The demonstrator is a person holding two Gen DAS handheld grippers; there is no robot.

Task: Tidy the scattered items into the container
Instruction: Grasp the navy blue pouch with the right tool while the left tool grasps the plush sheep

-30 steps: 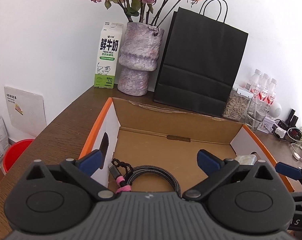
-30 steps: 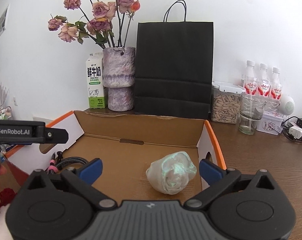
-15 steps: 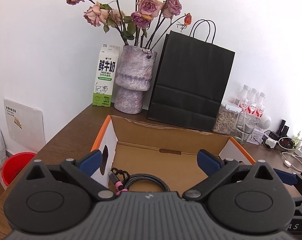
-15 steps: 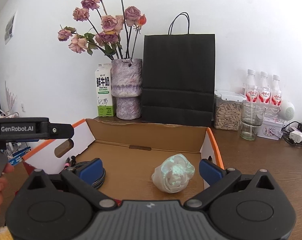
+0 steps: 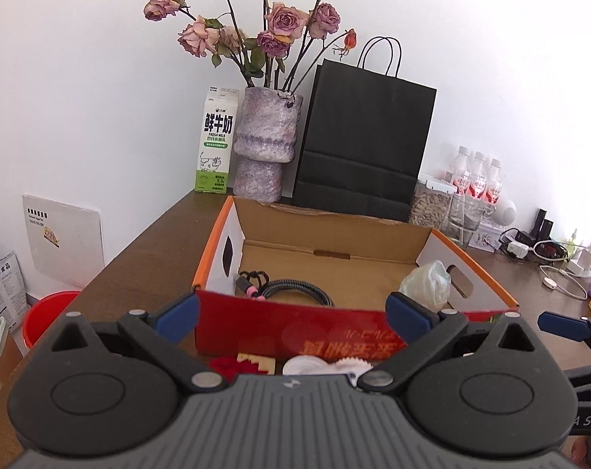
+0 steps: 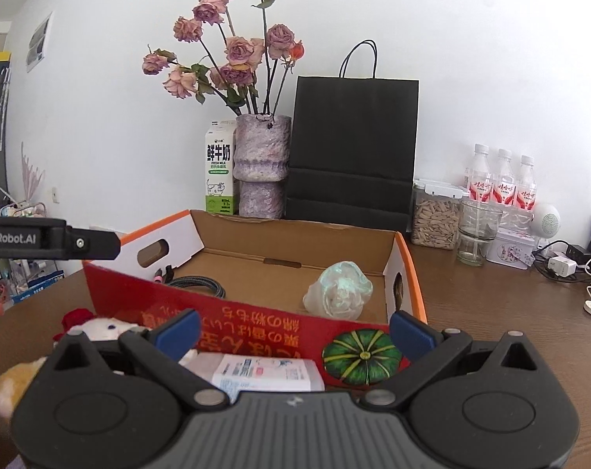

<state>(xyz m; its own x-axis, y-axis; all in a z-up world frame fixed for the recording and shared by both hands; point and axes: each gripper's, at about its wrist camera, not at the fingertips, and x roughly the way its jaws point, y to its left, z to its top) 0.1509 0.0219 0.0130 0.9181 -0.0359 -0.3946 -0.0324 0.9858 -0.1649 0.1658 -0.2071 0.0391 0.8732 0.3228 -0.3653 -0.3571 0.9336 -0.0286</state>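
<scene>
- Centrally in both views sits the box [image 5: 350, 250], an open cardboard tray with orange rims and a red near wall printed with a green pumpkin [image 6: 361, 355].
- Inside it, the cable [image 5: 295, 291] lies coiled at the lower left of the floor in the left view, with a pink band by its plug.
- Also inside, the wad [image 6: 338, 291] (pale, crumpled, greenish plastic or tissue, I cannot tell which) rests near the right wall, well apart from the cable.
- The left gripper [image 5: 291, 314] fills the bottom of its frame; its blue-tipped jaws stand wide apart with nothing between them, on the near side of the red wall.
- The right gripper [image 6: 293, 326] is likewise spread wide and empty, just short of the same wall.
- Outside the box, below the red wall in the right view, a white packet [image 6: 266, 377] lies between the jaws, touching neither as far as I can tell.
- At lower left of that view a plush toy [image 6: 100, 328] with a red bit sits on the table [image 6: 510, 312].
- Behind the box, upper centre: milk carton [image 5: 216, 144], vase [image 5: 266, 144] of dried roses, black bag [image 5: 364, 148].
- At right: seed jar [image 6: 434, 222], glass [image 6: 477, 230], three bottles [image 6: 500, 179].
</scene>
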